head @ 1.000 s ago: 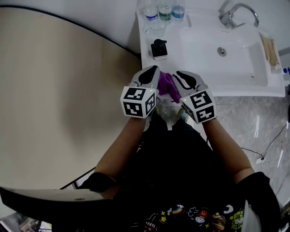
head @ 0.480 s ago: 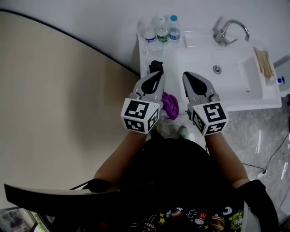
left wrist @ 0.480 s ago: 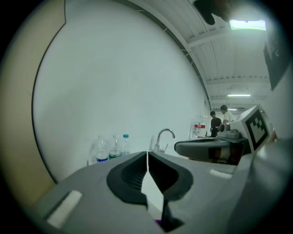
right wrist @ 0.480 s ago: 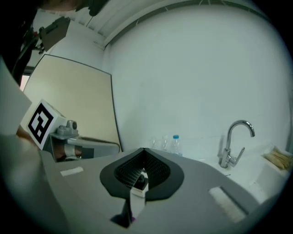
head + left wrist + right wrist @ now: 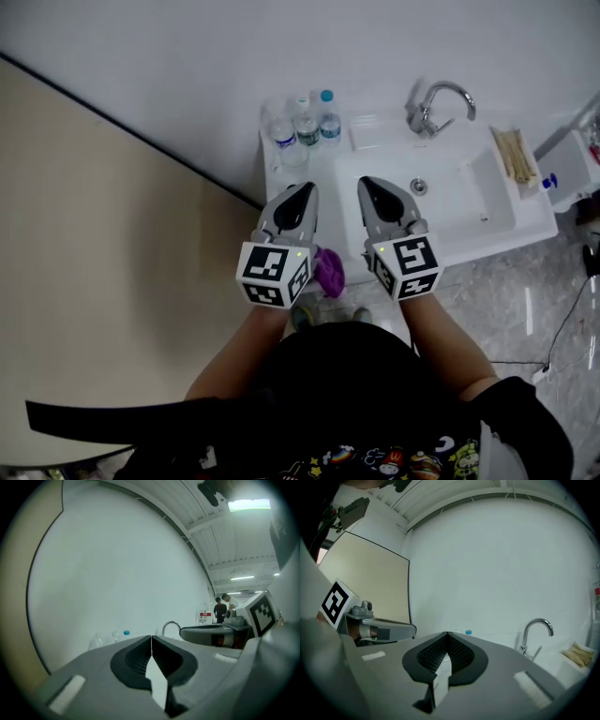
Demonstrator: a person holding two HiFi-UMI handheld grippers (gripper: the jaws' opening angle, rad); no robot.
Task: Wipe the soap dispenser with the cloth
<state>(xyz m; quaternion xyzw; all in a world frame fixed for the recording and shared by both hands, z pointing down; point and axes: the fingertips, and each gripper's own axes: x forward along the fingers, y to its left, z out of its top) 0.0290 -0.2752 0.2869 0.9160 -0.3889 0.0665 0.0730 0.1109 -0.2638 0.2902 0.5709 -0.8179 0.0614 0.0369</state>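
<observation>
- The left tongs [image 5: 302, 190] and the right tongs [image 5: 367, 184] were held side by side, a gap kept between them, tips pointed forward.
- Both pairs of jaws were closed, nothing caught between them.
- The left forearm [image 5: 239, 347] and the right forearm [image 5: 445, 342] were stretched forward.

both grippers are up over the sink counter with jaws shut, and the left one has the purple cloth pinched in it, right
Not quite. The left gripper holds nothing: the left gripper view shows its jaws closed on each other with no cloth between them. In the head view the purple cloth sits ungripped by the front edge of the sink counter. The rest stands: both it and the right gripper are up over the counter, jaws shut.
</observation>
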